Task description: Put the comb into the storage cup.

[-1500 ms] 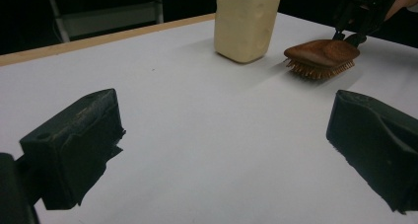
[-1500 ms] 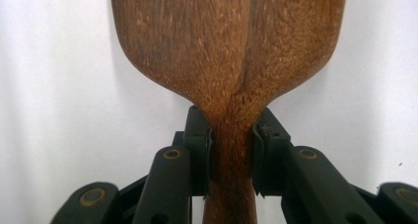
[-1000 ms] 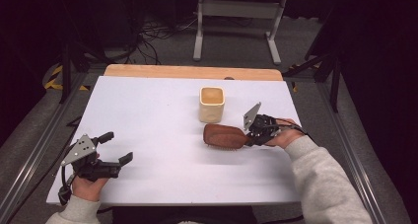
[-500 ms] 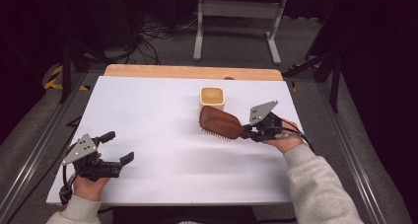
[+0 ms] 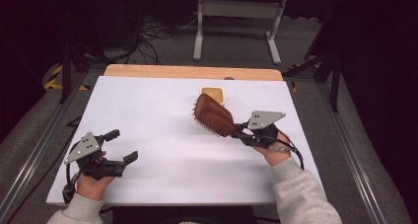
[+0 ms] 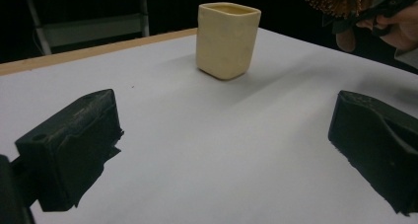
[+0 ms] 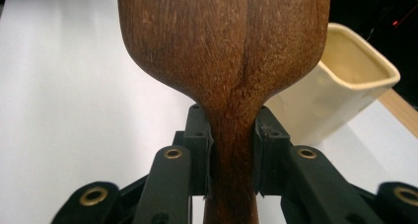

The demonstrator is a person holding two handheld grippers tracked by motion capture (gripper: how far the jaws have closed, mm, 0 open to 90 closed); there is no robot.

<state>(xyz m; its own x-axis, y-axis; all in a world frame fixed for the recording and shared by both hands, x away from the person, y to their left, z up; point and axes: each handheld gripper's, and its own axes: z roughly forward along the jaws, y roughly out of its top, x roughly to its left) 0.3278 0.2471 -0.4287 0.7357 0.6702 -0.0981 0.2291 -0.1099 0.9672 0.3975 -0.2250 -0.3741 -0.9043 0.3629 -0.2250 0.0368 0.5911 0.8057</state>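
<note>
A brown wooden hairbrush [image 5: 214, 115] hangs in the air above the white table [image 5: 148, 115], bristles facing down and left. My right gripper [image 5: 240, 131] is shut on its handle; in the right gripper view the jaws clamp the brush's neck [image 7: 231, 135]. Just behind the brush head stands a cream square cup [image 5: 213, 94], upright and open at the top, also seen as the cup [image 6: 227, 39] and the cup [image 7: 340, 86]. At the front left, my left gripper [image 5: 124, 146] rests on the table, open, with nothing between its fingers [image 6: 74, 145].
A wooden strip [image 5: 192, 72] runs along the table's far edge. Beyond it a metal stand [image 5: 236, 17] and cables lie on the dark floor. Metal rails flank the table on both sides.
My right gripper has lifted the hairbrush off the table and tilted its head up toward the cup. The left gripper has stayed in place.
</note>
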